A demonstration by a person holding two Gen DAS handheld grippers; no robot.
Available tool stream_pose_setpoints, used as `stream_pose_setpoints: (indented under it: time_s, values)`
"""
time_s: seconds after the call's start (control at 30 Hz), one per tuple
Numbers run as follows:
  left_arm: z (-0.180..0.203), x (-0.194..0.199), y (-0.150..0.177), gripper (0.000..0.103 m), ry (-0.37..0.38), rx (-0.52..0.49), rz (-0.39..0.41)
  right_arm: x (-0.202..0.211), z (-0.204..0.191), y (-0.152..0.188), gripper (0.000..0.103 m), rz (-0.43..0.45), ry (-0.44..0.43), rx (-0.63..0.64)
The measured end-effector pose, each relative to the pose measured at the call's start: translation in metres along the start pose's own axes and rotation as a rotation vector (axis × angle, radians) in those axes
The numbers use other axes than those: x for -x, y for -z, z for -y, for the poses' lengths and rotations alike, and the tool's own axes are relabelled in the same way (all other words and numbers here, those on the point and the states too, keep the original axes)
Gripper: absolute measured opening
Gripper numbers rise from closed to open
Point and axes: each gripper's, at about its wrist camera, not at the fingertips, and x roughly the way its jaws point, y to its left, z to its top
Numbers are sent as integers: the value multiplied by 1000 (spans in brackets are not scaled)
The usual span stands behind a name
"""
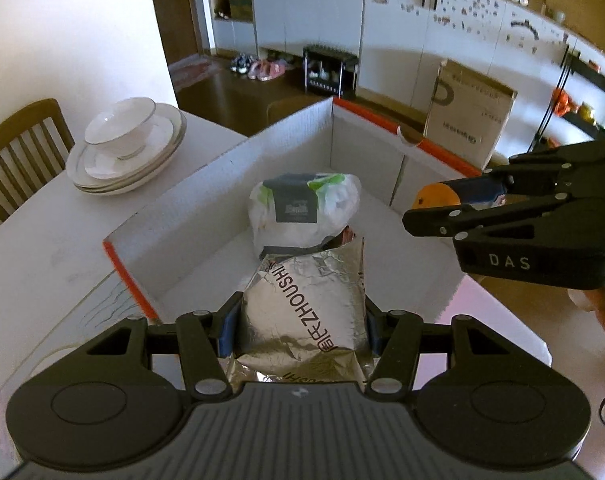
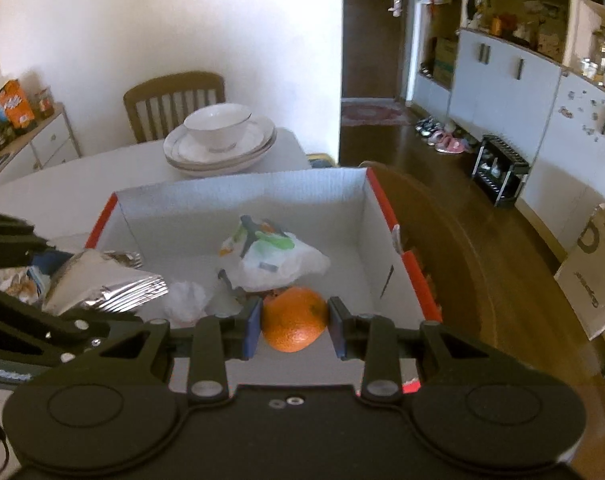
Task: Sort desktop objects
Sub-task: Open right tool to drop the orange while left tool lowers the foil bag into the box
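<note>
My left gripper (image 1: 302, 320) is shut on a silver foil snack bag (image 1: 306, 312) and holds it over the near edge of an open white cardboard box (image 1: 222, 168) with orange rims. My right gripper (image 2: 294, 324) is shut on an orange (image 2: 294, 320) and holds it over the box's near right part. In the left wrist view the right gripper (image 1: 442, 208) and the orange (image 1: 436, 196) show at the right. In the right wrist view the foil bag (image 2: 106, 284) shows at the left. A white plastic bag (image 1: 302, 208) with green print lies inside the box, also in the right wrist view (image 2: 278, 260).
Stacked white plates with a bowl (image 1: 126, 144) stand on the white table (image 1: 42, 240) beyond the box. A wooden chair (image 2: 174, 100) stands behind the table. A crumpled white wrapper (image 2: 186, 300) lies in the box. A cardboard carton (image 1: 470, 120) stands on the floor.
</note>
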Motion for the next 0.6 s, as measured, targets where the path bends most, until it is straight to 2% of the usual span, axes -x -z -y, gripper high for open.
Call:
stream_pose_setpoints:
  time_s: [0.17, 0.37, 0.6]
  values:
    - [3, -20, -10, 57, -1, -54, -56, -19, 8, -3, 34, -60, -37, 33]
    - [1, -51, -12, 57, 20, -61, -151, -40, 11, -4, 34, -115, -47, 86]
    - [-2, -66, -6, 57, 30, -60, -203, -67, 18, -1, 34, -226, -94, 103]
